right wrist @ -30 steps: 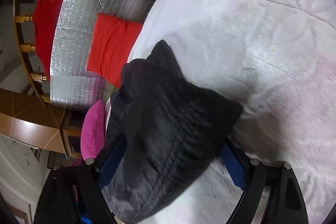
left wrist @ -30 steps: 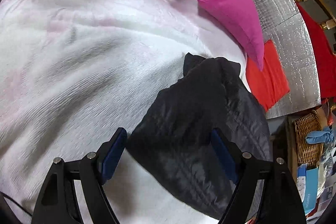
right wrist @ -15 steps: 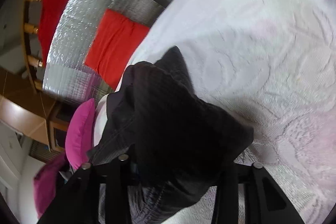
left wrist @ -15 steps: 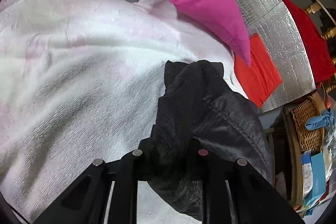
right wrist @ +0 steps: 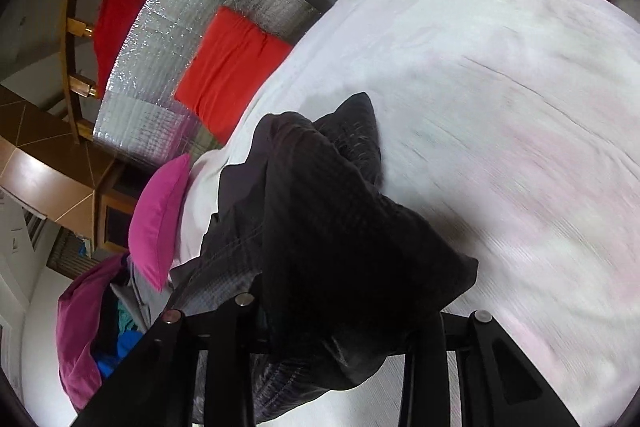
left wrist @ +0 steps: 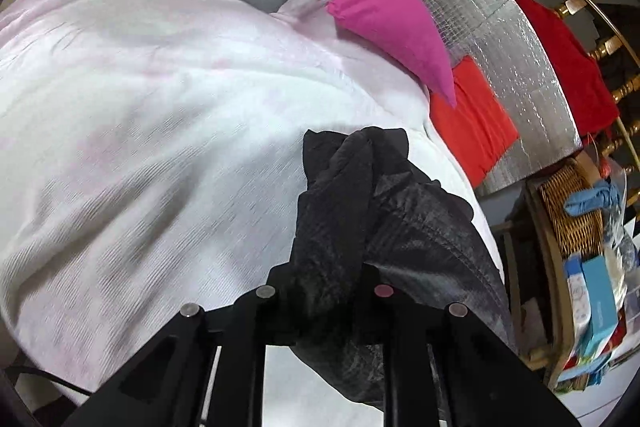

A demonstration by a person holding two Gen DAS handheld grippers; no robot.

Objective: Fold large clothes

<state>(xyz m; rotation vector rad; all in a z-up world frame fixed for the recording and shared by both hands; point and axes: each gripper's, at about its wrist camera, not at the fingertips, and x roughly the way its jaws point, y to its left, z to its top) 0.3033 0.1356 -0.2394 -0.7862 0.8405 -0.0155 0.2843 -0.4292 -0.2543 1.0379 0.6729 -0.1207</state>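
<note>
- Black garment (left wrist: 352, 211) lies bunched near the right-hand edge of the white blanket (left wrist: 168, 131), a crumpled heap, not a flat sheet.
- The left gripper (left wrist: 326, 291) has its jaws closed to a narrow gap with a thick fold of the dark cloth pinched between them; the rest trails off toward the blanket's right edge.
- Farther right sit a pink pillow (left wrist: 384, 23), a folded orange cloth (left wrist: 472, 123) on a silver foil mat (left wrist: 516, 67), and a wicker basket (left wrist: 576, 223) beyond the edge of the blanket.
- The right gripper (right wrist: 332, 323) also looks clamped on the garment, its jaws drawn in on a bulky wad of cloth that hides the pads; the exact bite I cannot make out.
- My worry: both grips hold gathered bunches, not clean corners, so lifting may raise a twisted lump that will not spread flat.
- The fabric looks thin and slippery; a quick pull apart could slide a layer out of one jaw.
- So close to the edge, a loose end might drop off the blanket toward the orange cloth.
</note>
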